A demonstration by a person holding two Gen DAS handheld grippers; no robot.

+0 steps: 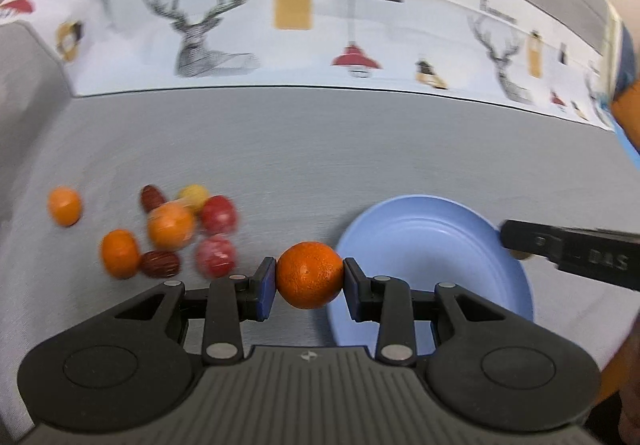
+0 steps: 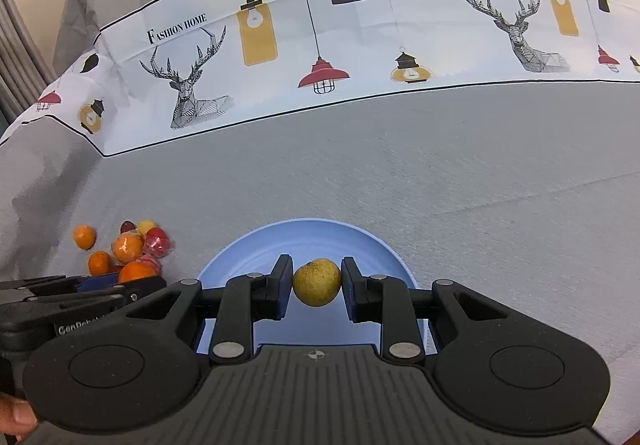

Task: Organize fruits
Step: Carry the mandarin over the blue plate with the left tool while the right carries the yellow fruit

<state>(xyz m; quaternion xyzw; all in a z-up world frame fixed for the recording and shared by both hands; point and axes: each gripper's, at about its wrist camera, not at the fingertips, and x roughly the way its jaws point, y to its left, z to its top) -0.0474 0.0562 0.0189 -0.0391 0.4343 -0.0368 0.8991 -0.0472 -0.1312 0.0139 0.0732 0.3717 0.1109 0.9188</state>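
Blue plate (image 2: pixel 240 253) lies directly under right gripper (image 2: pixel 317 283), clamped on yellow fruit (image 2: pixel 317 282). Left gripper (image 1: pixel 309 276), clamped on orange (image 1: pixel 309 274), is held w/ plate to its right.

The light is bright and even, with soft shadows only. The left wrist view is smeared by motion: the pile of small fruits (image 1: pixel 168 233) and the printed cloth band (image 1: pixel 280 25) look blurred, while the orange (image 1: pixel 309 274) stays sharp. The right wrist view is crisp. Both views bend strongly at the edges, and the corners go dark.
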